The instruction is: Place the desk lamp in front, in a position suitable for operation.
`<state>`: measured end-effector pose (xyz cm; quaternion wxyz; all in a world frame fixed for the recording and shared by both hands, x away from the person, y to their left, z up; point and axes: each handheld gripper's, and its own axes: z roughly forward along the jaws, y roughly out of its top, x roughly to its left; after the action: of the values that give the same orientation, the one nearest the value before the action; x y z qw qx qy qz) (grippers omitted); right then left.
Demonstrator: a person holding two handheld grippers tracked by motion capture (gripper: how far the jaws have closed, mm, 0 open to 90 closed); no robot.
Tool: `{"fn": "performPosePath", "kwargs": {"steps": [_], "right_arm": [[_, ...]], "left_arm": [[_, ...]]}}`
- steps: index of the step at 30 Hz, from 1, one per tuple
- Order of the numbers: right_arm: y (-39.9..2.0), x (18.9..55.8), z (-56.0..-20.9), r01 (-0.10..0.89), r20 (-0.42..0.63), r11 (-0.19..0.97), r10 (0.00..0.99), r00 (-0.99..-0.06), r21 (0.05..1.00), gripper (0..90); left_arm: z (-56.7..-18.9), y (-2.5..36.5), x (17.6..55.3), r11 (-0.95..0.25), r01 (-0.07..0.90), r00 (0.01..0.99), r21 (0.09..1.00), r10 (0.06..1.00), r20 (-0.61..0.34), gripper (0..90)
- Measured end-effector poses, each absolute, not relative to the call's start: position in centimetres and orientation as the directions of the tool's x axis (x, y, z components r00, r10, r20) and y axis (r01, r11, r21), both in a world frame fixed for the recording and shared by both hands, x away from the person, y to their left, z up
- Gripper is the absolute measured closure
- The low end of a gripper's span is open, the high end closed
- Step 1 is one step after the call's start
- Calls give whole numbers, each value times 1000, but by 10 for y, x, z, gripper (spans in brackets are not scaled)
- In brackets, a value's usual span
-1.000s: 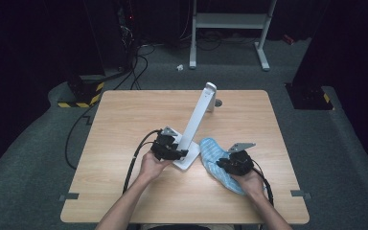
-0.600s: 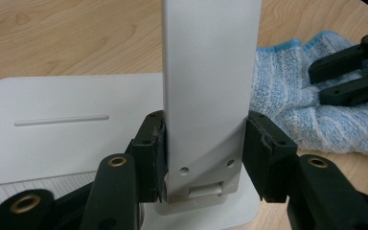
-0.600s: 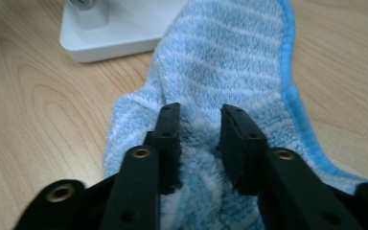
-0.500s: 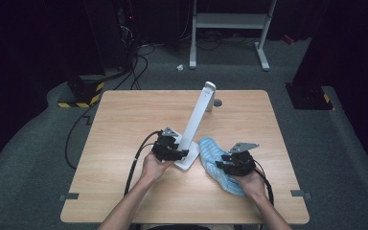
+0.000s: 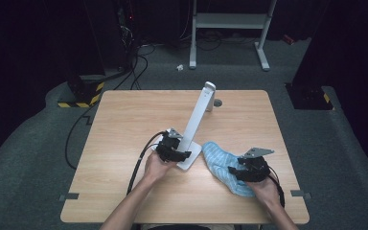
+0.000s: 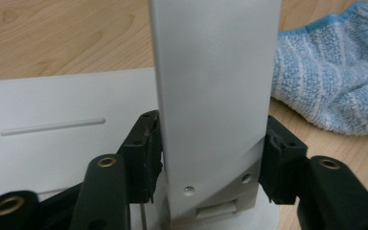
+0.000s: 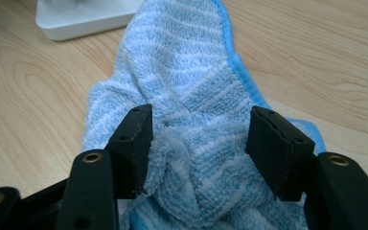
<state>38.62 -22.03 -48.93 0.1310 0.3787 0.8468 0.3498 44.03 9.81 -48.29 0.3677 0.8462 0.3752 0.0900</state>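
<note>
- The white metal stand (image 5: 195, 125), a flat base plate with a tall slanted post, serves as landmark; it sits near the middle of the light wooden surface (image 5: 124, 120), its post leaning away from the person.
- The left gripper (image 5: 172, 149) is at the stand's base on the person's side. In the left gripper view its fingers (image 6: 143, 153) flank the foot of the post (image 6: 215, 96); the left pad touches the post's edge, the right sits just beside it. The jaws have just been opening, so the hold looks loose rather than clamped.
- The light blue striped terry cloth (image 5: 223, 165) lies crumpled just right of the stand's base, its long axis running from the base toward the person's right hand.
- The right gripper (image 5: 249, 168) rests over the cloth's near end. Its fingers (image 7: 134, 143) have just been opening and now stand half wide, a bunched fold between them, not pinched.
- The right hand is the nearer to the cloth; wiping the post would likely need a regrip first.
</note>
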Motion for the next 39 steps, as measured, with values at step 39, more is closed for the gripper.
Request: {"fn": "performPosePath", "kwargs": {"steps": [39], "right_arm": [[-240,389,-488,573,72,431,753,-654,697,392]], "left_arm": [[-479,123,433,-313,519,690,796,702,-174,535]]}}
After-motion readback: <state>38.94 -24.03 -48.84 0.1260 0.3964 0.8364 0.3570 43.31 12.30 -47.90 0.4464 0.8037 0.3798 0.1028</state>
